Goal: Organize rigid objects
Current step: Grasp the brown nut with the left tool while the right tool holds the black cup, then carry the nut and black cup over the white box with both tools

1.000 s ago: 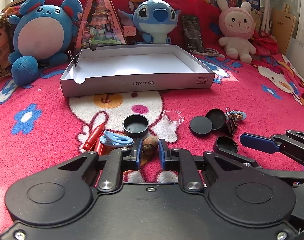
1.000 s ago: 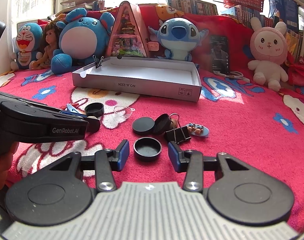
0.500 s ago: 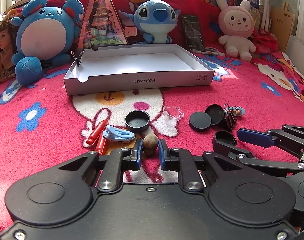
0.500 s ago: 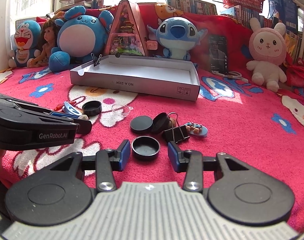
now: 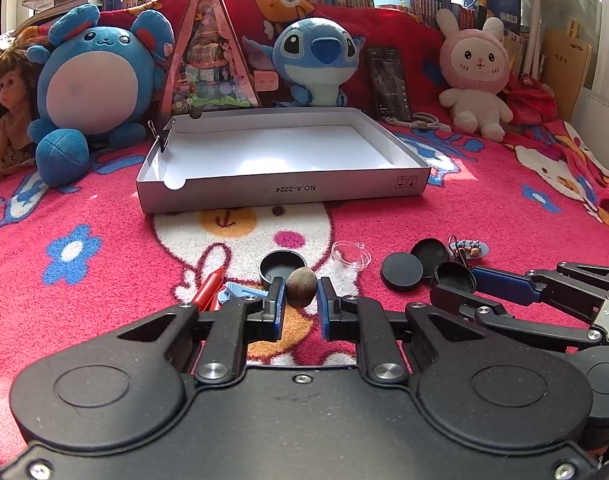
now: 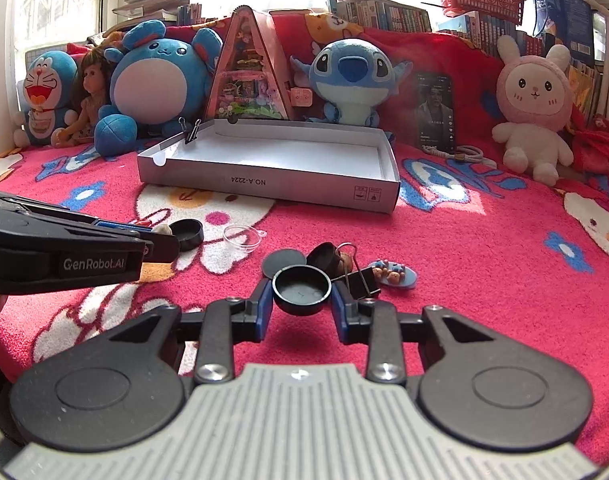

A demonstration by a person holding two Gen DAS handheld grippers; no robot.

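Jaws of the right gripper (image 6: 301, 302) have just been closing and now pinch a small black cap (image 6: 301, 289) across its rim, at 6 o'clock from the white box (image 6: 264, 184). Left gripper (image 5: 301, 298) grips a brown nut (image 5: 301, 287), nearly shut. Both look light, stiff and smooth, so slippage is the likely risk.

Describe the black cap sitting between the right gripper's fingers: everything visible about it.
The black cap is a small round shallow cup, plastic-looking, matte, with a raised rim and a flat floor, open side up and tilted a little toward the camera. It sits between the right gripper's blue pads, which have just been closing and now press its sides. It appears lifted slightly above the red blanket.
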